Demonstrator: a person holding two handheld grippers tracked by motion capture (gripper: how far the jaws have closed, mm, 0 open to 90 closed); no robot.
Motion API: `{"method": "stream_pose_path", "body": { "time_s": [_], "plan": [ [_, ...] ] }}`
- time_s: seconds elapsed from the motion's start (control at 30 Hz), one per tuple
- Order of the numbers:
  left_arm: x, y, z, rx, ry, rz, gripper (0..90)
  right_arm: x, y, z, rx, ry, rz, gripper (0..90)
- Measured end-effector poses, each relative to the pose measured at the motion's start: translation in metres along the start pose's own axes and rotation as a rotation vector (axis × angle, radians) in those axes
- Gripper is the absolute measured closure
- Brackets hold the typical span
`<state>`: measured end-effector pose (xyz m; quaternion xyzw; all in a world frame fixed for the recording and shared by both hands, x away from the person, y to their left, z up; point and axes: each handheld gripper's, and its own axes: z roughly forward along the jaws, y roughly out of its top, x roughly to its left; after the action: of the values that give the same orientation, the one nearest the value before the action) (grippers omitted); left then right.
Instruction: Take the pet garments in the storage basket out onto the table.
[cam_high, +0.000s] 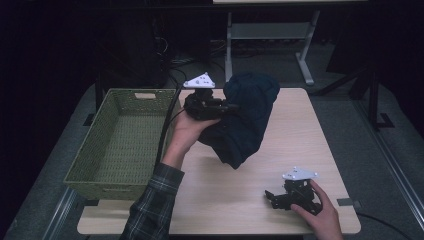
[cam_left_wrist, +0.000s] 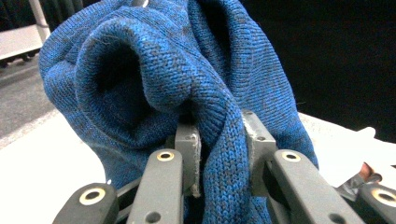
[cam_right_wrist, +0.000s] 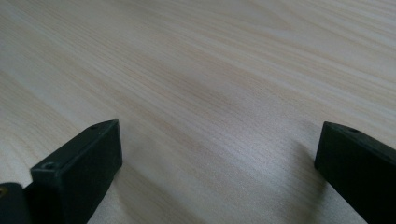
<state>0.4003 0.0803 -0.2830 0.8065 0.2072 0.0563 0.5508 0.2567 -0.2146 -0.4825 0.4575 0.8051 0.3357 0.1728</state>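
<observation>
The left gripper has its jaws closed on a thick fold of a blue knitted sweater, the grey pads pinching a rope-like roll of the knit with cloth bulging above and to both sides. From the high view that gripper holds the sweater up over the far middle of the wooden table, just right of a green woven basket; the lower end of the garment hangs down toward the tabletop, and whether it touches the wood cannot be told. The knit is soft and limp, light enough for one grip, and it will sag, swing and unfold from wherever it is pinched, so a bunched fold of several layers, as now, looks safer than a single edge that could stretch or slip out. The yarn could also snag on the pad corners. The trailing part might catch the basket rim if the sweater is carried that way low. The right gripper rests on the near right of the table, and its own view shows its black jaws spread wide over bare wood with nothing between them.
</observation>
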Motion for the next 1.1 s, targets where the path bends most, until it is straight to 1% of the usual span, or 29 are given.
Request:
{"method": "stream_pose_path", "body": {
  "time_s": [0.03, 0.33, 0.43, 0.6, 0.87, 1.0, 1.1],
  "plan": [
    [0.000, -0.002, 0.005, 0.005, -0.004, -0.005, 72.2, 0.000, 0.000, 0.000, 0.000, 0.000, 0.000, 0.5],
    [0.002, -0.021, 0.049, 0.059, -0.028, 0.002, 72.2, 0.000, 0.000, 0.000, 0.000, 0.001, 0.001, 0.4],
    [0.001, -0.029, 0.065, 0.070, -0.041, 0.014, 72.2, 0.000, 0.000, 0.000, -0.001, 0.002, 0.002, 0.4],
    [0.001, -0.040, 0.089, 0.100, -0.041, -0.002, 72.1, 0.000, 0.000, 0.000, 0.000, 0.002, 0.002, 0.5],
    [0.008, -0.059, 0.118, 0.138, -0.034, -0.020, 71.9, 0.000, 0.000, 0.000, 0.000, 0.002, 0.002, 0.4],
    [0.012, -0.066, 0.130, 0.158, -0.034, -0.033, 71.5, 0.000, 0.000, 0.000, 0.000, 0.002, 0.003, 0.4],
    [0.015, -0.070, 0.136, 0.186, -0.029, -0.030, 71.0, 0.000, 0.000, 0.000, -0.001, 0.002, 0.002, 0.4]
  ]
}}
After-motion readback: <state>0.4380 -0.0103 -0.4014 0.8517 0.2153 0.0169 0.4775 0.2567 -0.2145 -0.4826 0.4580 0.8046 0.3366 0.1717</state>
